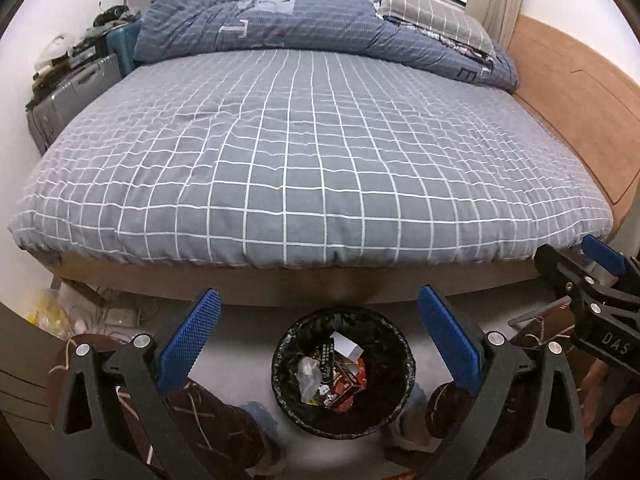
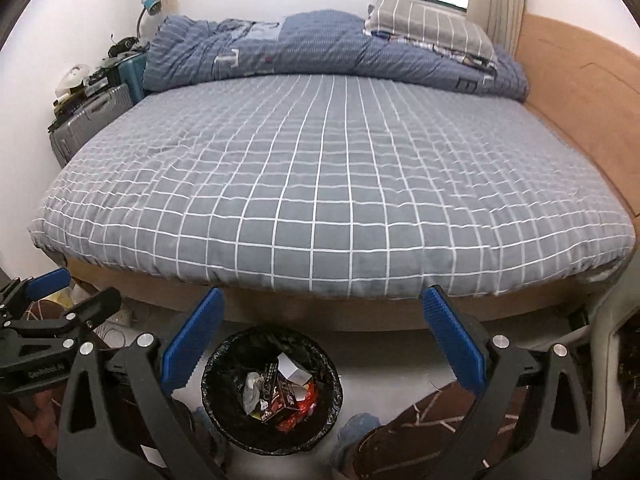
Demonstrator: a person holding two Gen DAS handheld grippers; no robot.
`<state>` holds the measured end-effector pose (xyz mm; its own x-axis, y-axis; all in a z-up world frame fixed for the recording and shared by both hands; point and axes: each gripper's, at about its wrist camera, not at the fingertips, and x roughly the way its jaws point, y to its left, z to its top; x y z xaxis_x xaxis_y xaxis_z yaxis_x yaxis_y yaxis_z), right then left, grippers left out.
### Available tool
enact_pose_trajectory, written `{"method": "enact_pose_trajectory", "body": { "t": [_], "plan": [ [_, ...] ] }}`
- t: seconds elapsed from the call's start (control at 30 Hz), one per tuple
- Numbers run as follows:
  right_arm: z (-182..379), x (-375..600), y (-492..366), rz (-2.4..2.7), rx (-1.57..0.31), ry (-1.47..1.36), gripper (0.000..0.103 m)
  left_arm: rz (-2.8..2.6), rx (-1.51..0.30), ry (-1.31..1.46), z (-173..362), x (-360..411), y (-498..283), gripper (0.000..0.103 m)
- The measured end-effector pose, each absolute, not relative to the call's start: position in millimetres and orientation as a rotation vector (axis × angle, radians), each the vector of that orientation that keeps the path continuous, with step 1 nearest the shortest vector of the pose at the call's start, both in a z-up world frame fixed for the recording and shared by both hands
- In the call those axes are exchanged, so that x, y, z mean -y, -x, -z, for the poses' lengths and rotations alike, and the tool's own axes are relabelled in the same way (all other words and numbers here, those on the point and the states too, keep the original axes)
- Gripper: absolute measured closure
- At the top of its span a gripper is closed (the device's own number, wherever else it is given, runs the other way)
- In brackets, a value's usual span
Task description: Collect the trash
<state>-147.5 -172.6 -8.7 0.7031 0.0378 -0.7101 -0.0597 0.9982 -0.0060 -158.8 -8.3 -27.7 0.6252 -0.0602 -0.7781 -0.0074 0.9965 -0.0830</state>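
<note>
Trash (image 1: pixel 334 376) lies in bin (image 1: pixel 280 380) below empty, wide-open left gripper (image 1: pixel 320 344)

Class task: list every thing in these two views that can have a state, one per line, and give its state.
Bin: upright on the floor, lined with a black bag, trash inside.
Left gripper: open, nothing between the fingers.
Right gripper: open, holding nothing.
Quilt: bunched at the far side of the bed.
Sheet: spread flat, no trash on it.
Pillow: lying on the quilt.
</note>
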Motion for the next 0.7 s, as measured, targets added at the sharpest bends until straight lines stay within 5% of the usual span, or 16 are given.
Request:
{"method": "enact_pose_trajectory", "body": {
  "t": [0.7],
  "plan": [
    [-22, 173, 188, -0.048, -0.733, 0.015, 0.007, 0.023, -0.829, 0.062, -4, 10, 203, 0.006]
  ]
}}
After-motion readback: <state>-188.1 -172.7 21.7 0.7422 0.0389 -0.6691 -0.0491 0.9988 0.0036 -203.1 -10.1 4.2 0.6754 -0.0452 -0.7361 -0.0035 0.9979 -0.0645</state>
